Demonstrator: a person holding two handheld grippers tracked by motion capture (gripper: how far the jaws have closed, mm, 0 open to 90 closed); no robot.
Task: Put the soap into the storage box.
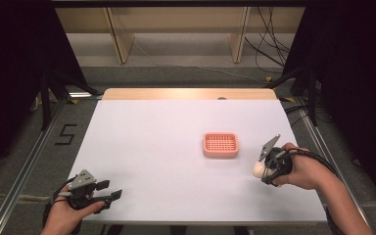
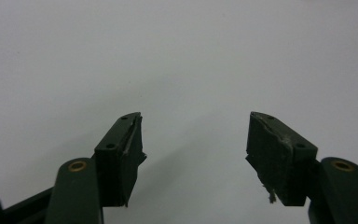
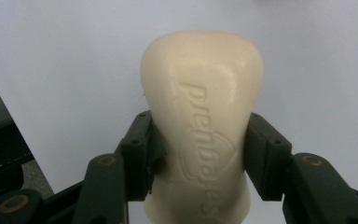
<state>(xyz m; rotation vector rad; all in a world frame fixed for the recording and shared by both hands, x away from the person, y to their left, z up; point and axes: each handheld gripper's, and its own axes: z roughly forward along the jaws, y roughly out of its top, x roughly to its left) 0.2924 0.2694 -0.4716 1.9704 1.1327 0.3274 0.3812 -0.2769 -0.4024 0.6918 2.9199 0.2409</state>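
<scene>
Right gripper view gives the best look at it: a cream bar of soap (image 3: pixel 200 121) sits dead centre of the frame, with the right gripper (image 3: pixel 200 154) clamped across its narrower waist, one of the fingers (image 3: pixel 142 156) pressing on each long side. The embossed lettering faces the camera and the wider rounded end pokes up past the tips.

In the high view the soap (image 1: pixel 258 169) is at the lower right, in the right gripper (image 1: pixel 264 170) just over the white surface (image 1: pixel 166 161), with the pink slatted soap dish (image 1: pixel 220 145) near it, up and to the left.

My guess on handling: light and stiff, won't squash, but the faces look smooth and a bit waxy, so I'd expect it to be slippery. The curved sides could let it squirt out if squeezed near the ends. The waist, where it's held now, looks like the sensible spot, since the flare on either side should stop it sliding through. It would probably dent or chip if dropped, not break.

Left gripper (image 2: pixel 196 140) down in the lower left of the high view is idle, fingers spread wide with nothing between them.
</scene>
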